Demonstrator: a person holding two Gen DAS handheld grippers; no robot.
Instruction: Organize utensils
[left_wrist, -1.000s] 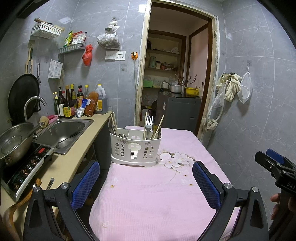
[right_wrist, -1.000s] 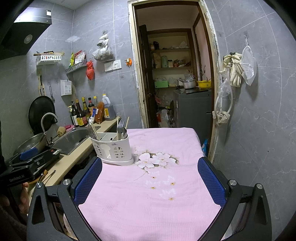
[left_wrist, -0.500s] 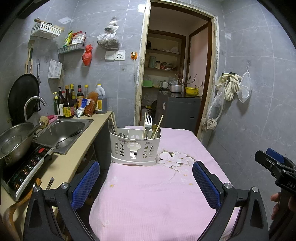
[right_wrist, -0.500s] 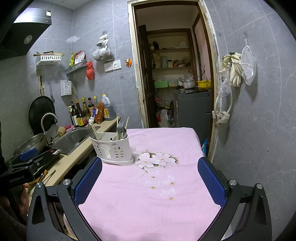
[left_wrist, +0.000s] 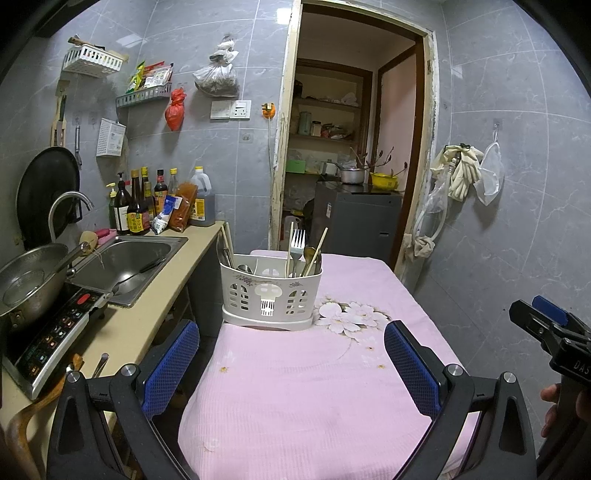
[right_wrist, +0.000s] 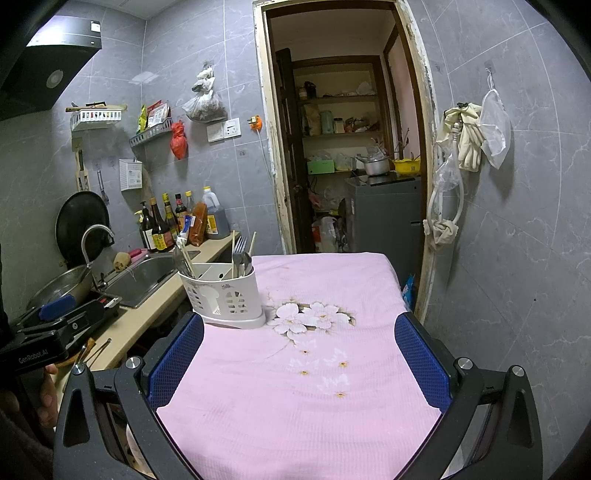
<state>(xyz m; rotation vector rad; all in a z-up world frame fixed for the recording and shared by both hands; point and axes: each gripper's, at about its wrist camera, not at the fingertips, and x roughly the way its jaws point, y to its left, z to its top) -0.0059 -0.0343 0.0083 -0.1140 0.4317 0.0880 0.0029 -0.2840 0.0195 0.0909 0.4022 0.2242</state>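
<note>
The white utensil caddy stands upright at the centre of the left wrist view, at the far left of the pink cloth that covers the bench, its long side running left to right across the frame and its perforated, arch-windowed front facing the camera. In the right wrist view the same caddy sits left of centre, turned so one end points toward the lower right. The utensils stand on end with their long axes near vertical: a fork with tines up, a spoon and pale chopsticks leaning to the upper right in the right-hand compartment, and more chopsticks with dark handles leaning to the upper left at the left end. The left gripper hovers low in the frame with its blue-padded fingers spread wide and holding nothing; the caddy lies beyond them, above the gap and nearer the left one, not touching. The right gripper is likewise spread wide and empty, the caddy just above and beside its left finger. Printed flowers lie on the cloth just right of the caddy. A steel sink sits at mid left.
</note>
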